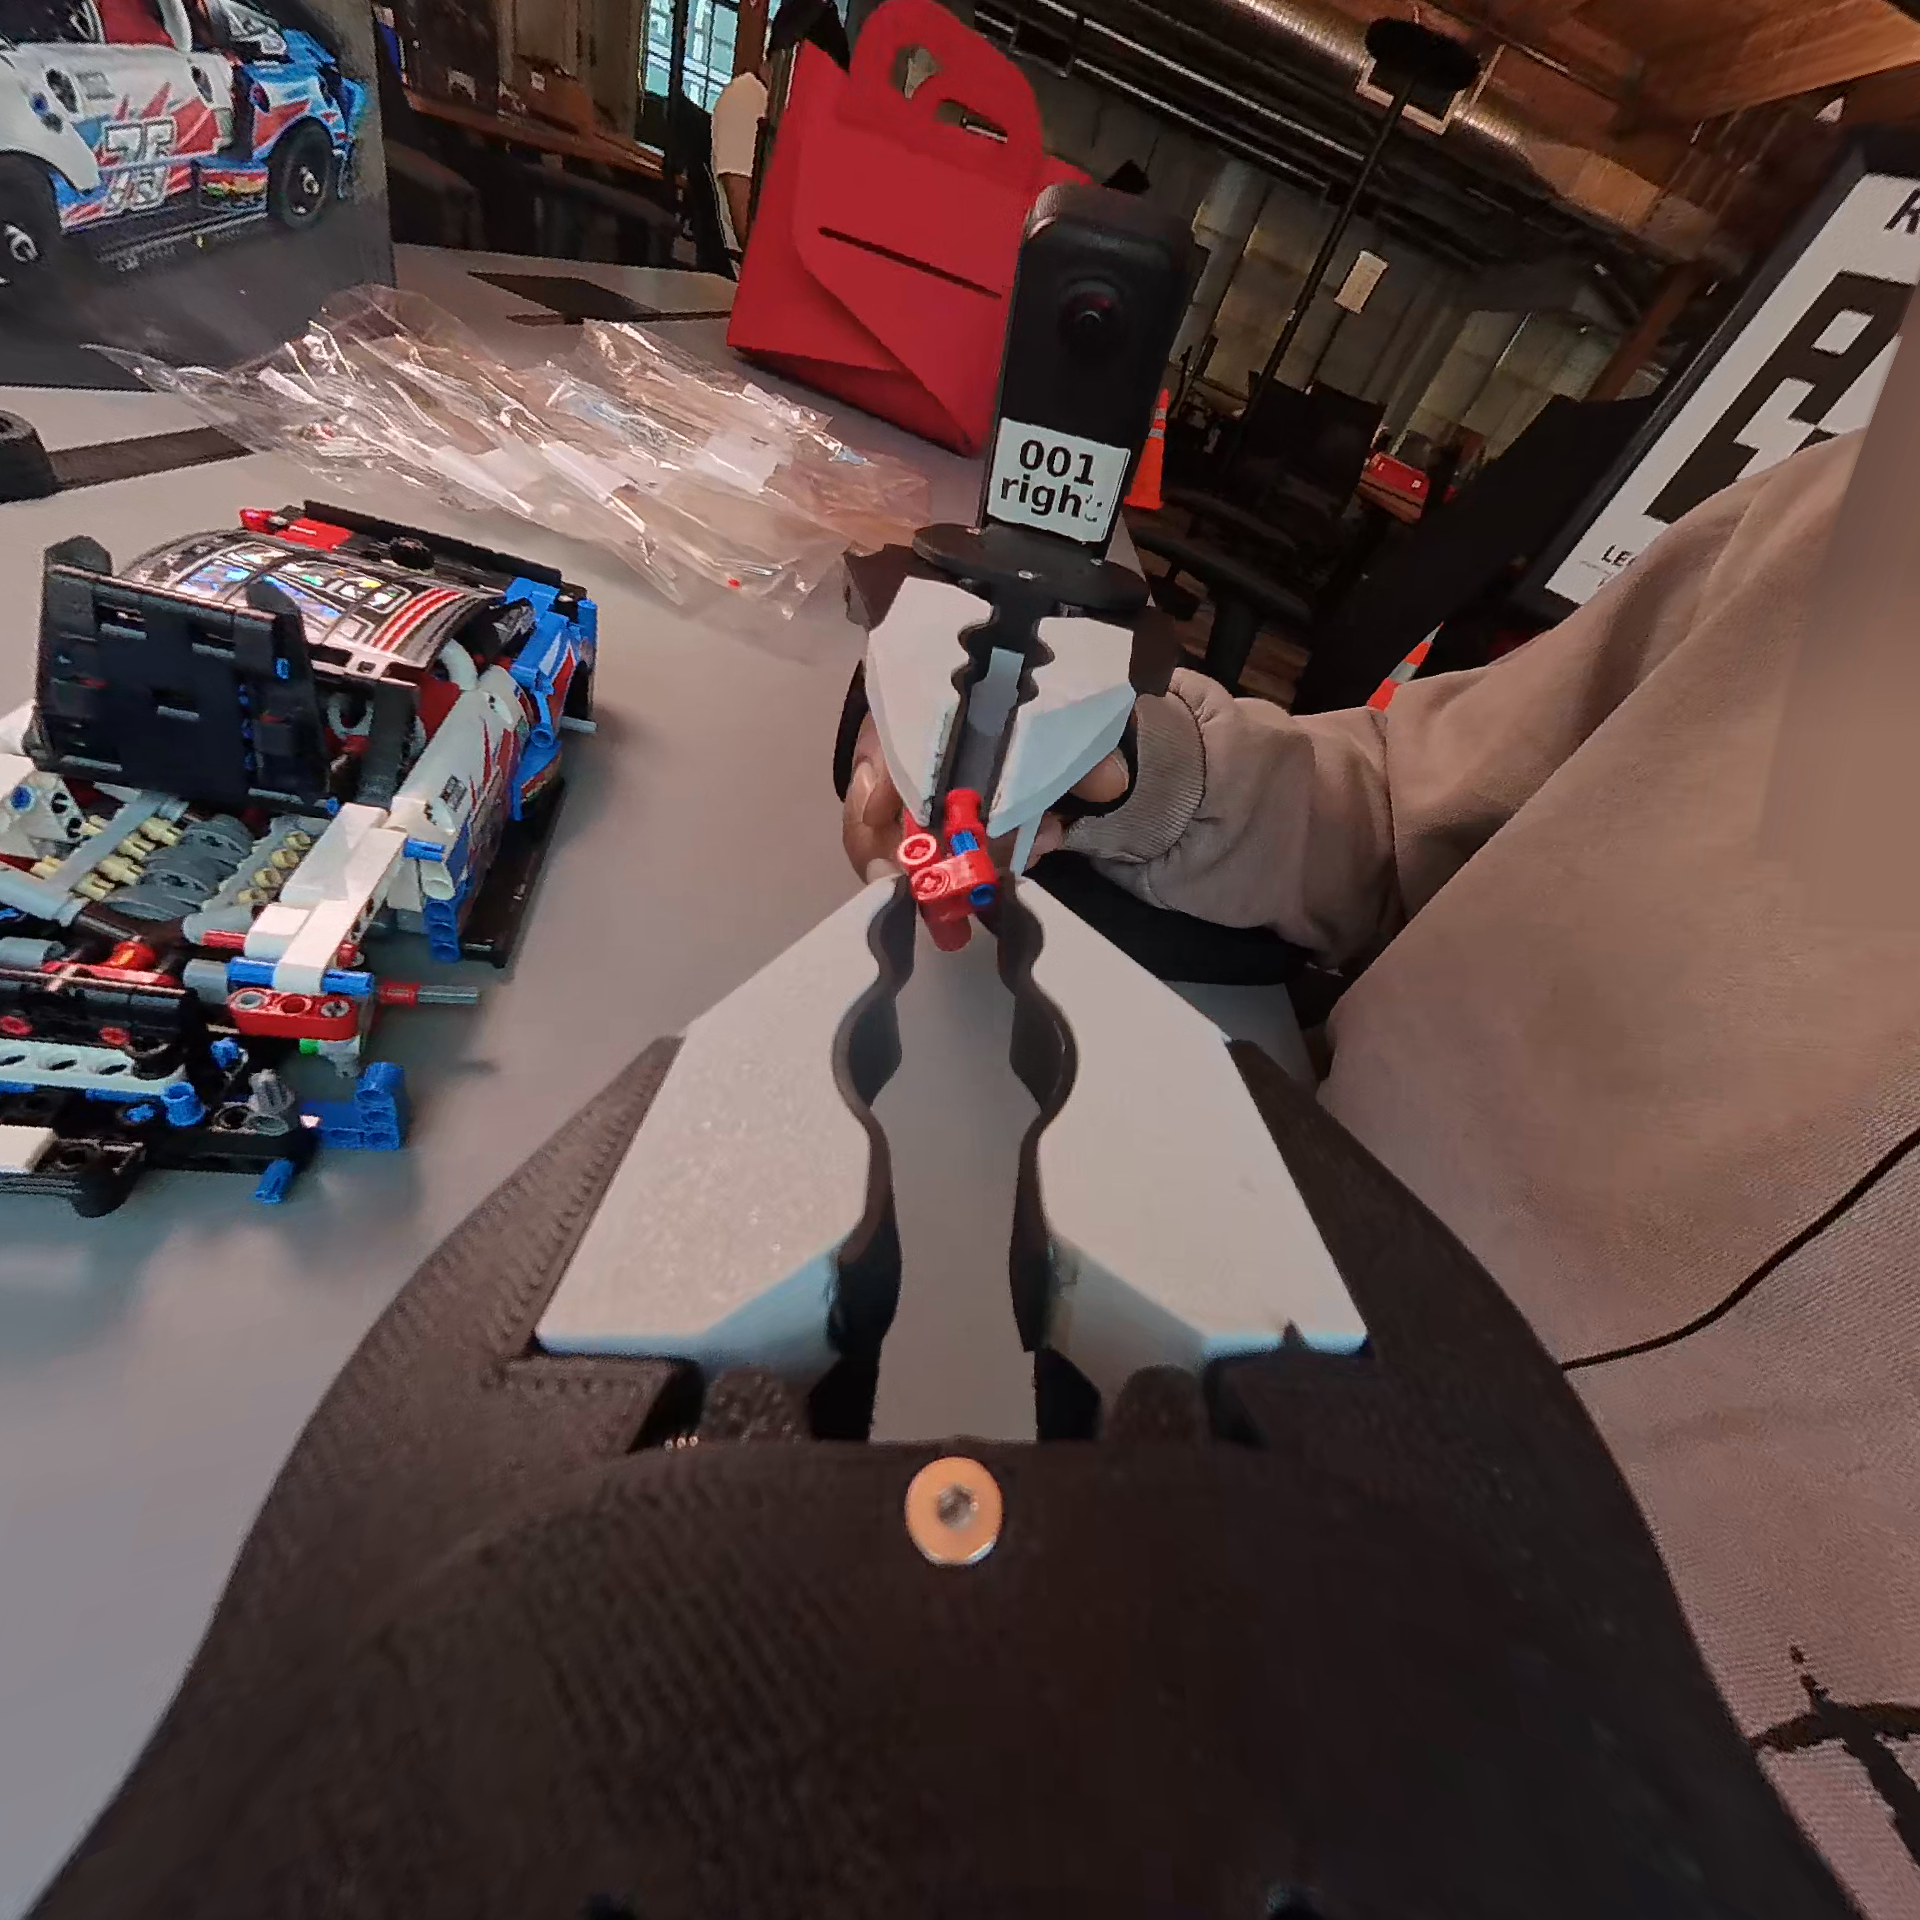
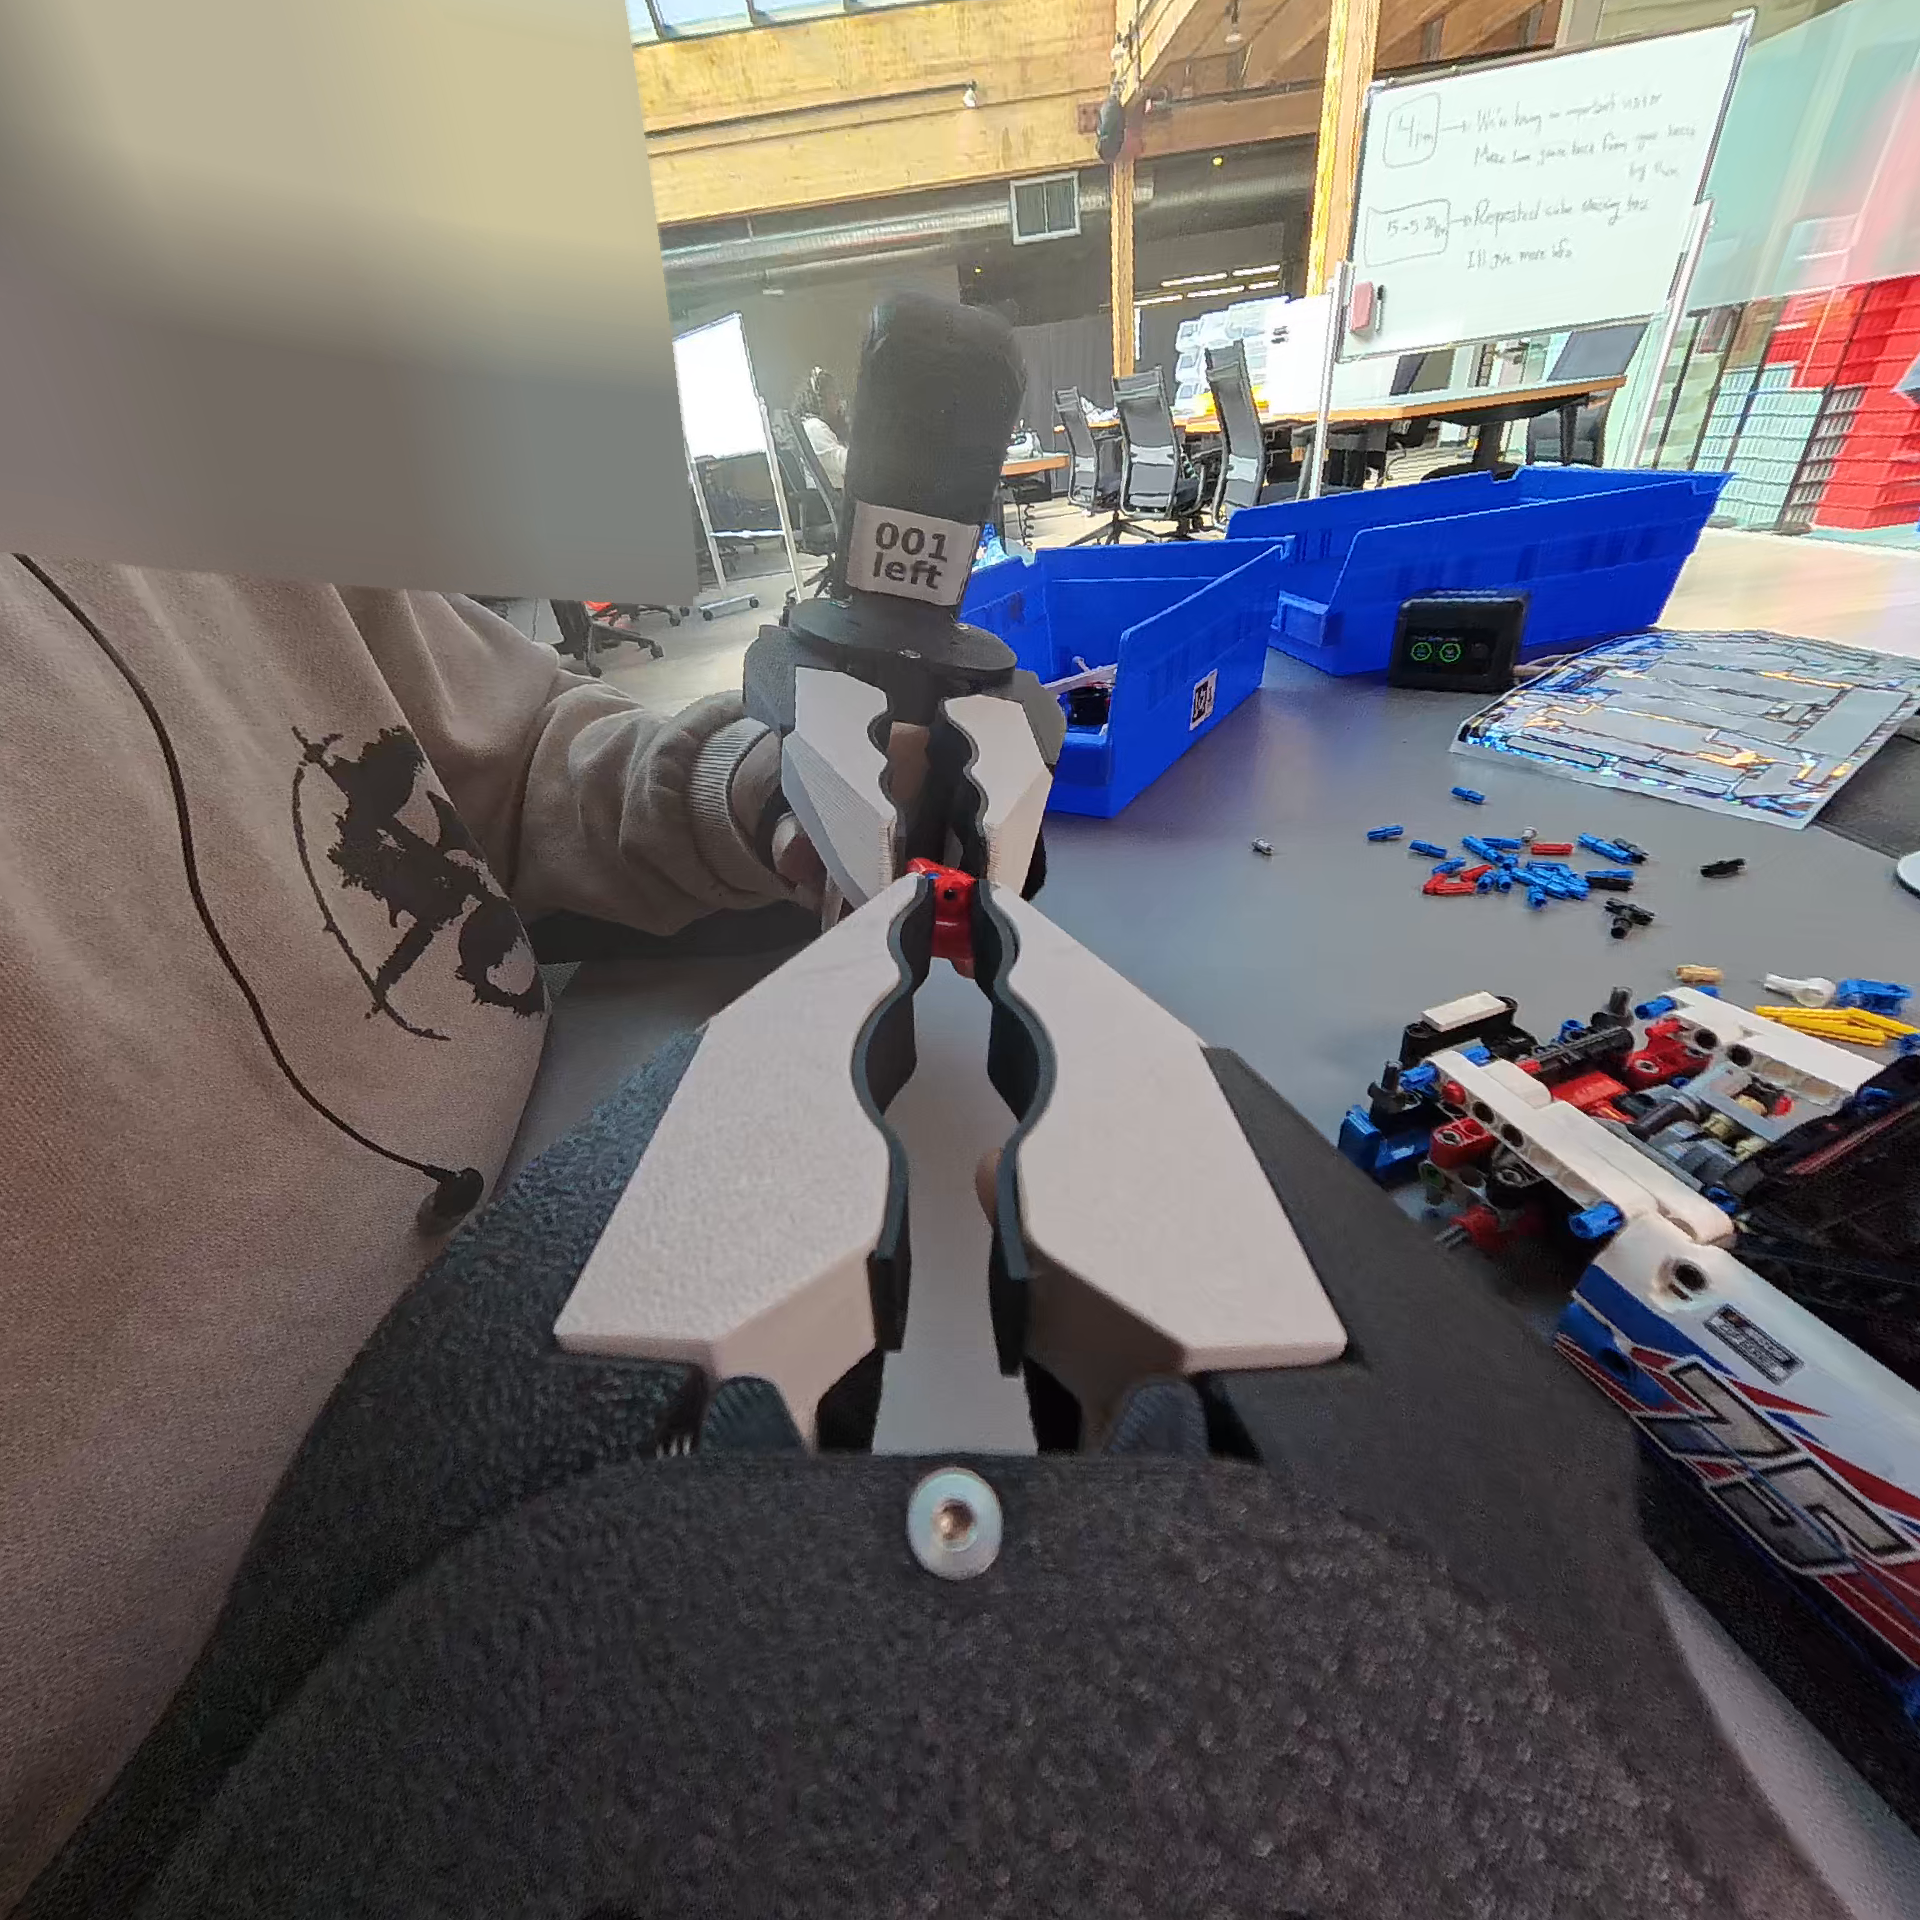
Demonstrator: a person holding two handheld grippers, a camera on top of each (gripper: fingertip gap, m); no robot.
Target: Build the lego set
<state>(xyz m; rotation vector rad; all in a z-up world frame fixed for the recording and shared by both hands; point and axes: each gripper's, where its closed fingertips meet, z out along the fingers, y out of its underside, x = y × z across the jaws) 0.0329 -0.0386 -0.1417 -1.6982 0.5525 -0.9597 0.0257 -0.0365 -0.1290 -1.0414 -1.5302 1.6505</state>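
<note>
I count two grippers, my left gripper [image 1: 951, 894] and right gripper [image 2: 951, 904], one red piece [image 1: 948, 868] between them, one car model [image 1: 260, 821] at nine o'clock, two blue bins [image 2: 1174, 665].

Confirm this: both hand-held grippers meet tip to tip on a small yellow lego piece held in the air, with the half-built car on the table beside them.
Wrong colour. The lego piece is red with blue pins, as the left wrist view shows. Otherwise correct: the left hand-held gripper and right hand-held gripper meet on it, beside the half-built car on the table.
</note>
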